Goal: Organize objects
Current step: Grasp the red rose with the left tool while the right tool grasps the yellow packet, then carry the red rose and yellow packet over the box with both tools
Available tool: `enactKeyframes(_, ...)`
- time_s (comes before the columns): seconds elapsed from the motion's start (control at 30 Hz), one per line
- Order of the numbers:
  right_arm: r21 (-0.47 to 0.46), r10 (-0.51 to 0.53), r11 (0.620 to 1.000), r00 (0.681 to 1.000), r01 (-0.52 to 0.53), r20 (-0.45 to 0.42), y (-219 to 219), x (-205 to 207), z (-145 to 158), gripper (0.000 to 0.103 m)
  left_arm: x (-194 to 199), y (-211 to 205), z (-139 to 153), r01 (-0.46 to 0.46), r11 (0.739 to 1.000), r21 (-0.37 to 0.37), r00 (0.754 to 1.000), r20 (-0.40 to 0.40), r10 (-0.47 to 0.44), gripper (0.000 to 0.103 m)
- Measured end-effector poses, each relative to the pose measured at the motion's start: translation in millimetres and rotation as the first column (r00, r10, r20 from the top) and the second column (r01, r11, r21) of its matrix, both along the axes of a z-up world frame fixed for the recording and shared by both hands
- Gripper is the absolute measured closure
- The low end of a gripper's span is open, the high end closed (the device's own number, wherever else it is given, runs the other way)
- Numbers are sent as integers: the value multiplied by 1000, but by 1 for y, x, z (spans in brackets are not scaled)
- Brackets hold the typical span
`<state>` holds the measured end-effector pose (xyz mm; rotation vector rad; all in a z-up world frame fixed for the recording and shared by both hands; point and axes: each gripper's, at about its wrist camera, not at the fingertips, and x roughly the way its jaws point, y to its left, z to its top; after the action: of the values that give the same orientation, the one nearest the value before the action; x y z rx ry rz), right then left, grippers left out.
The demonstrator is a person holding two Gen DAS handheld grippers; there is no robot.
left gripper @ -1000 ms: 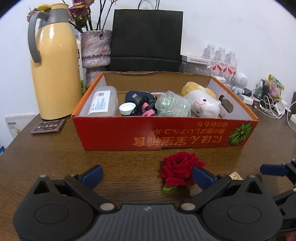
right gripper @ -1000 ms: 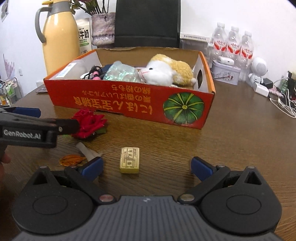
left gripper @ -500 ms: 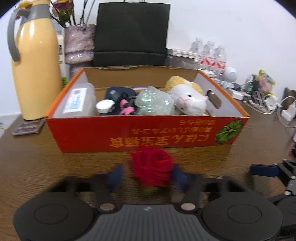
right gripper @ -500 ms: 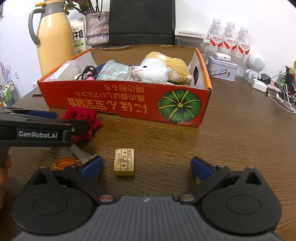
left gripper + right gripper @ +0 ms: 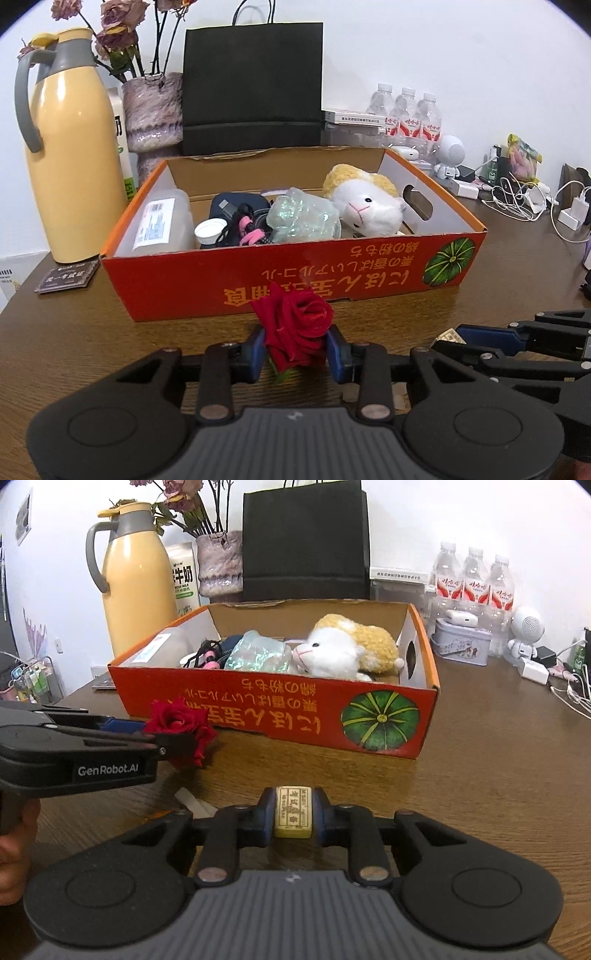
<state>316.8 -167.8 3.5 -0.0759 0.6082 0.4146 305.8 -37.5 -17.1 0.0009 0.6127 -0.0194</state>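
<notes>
Left wrist view shows my left gripper (image 5: 295, 349) narrowed onto the red rose (image 5: 295, 326), blue pads pressing its bloom from both sides just in front of the orange box (image 5: 295, 273) — soft petals, so I judge a light pinch suits it. On the right, the right gripper (image 5: 293, 812) is closing on the small yellow block (image 5: 293, 812), which sits lengthwise between the pads on the wooden table (image 5: 498, 775). Both pieces lie near the box's front wall, presumably bound for the free space inside beside the plush toy (image 5: 343, 651).
</notes>
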Motion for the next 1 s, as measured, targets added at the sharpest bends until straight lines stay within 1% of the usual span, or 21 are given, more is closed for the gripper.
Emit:
enactKeyframes(0.33,8,-12,1000,1000,11,21,-1,-1,3,81,-2,1,1,-4,1000,1,1000,13,4,71)
enactKeyframes(0.53,24,-23,999,999,22,45,-1,-3,7,81,-9,2,7,-9,1000,-8,999,48,9,71)
enactKeyframes(0.67,48,-37,998,996,33,78,1,-5,14,81,-15,4,17,-23,1000,-15,995,97,24,71)
enactKeyframes(0.83,86,-50,996,985,37,164,6,-6,33,81,-12,8,41,-47,999,-6,984,173,47,71)
enactKeyframes(1.0,92,-56,995,976,37,213,16,11,55,81,1,14,61,-51,998,-40,977,207,59,71)
